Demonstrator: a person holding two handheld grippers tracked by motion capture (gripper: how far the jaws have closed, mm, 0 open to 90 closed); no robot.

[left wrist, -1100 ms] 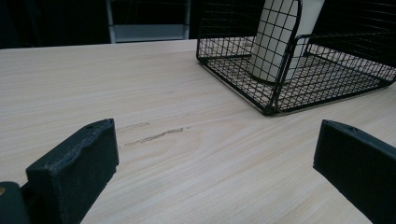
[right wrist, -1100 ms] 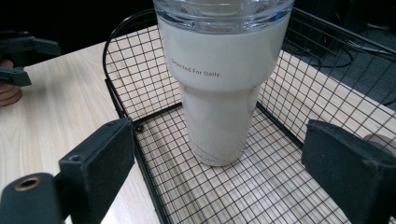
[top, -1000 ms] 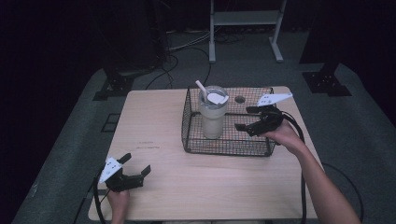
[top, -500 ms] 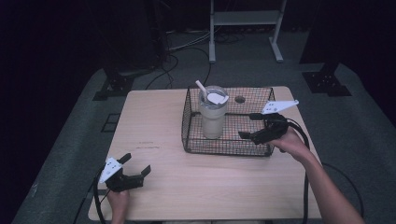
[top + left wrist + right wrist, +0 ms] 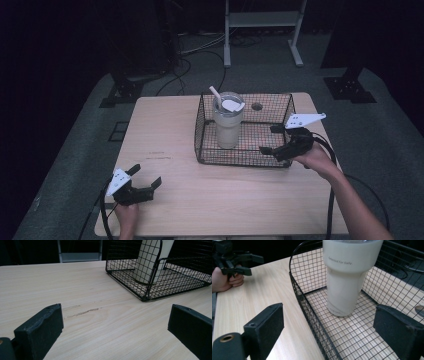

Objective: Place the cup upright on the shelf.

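My right gripper (image 5: 274, 139) has its jaws wide open and holds nothing. The tumbler (image 5: 348, 277) stands upright inside the wire basket (image 5: 298, 291), ahead of the jaws, not touching them. One jaw is outside the basket's near wall, the other over its floor.

My left gripper (image 5: 141, 178) is open too, empty, well apart from the basket.
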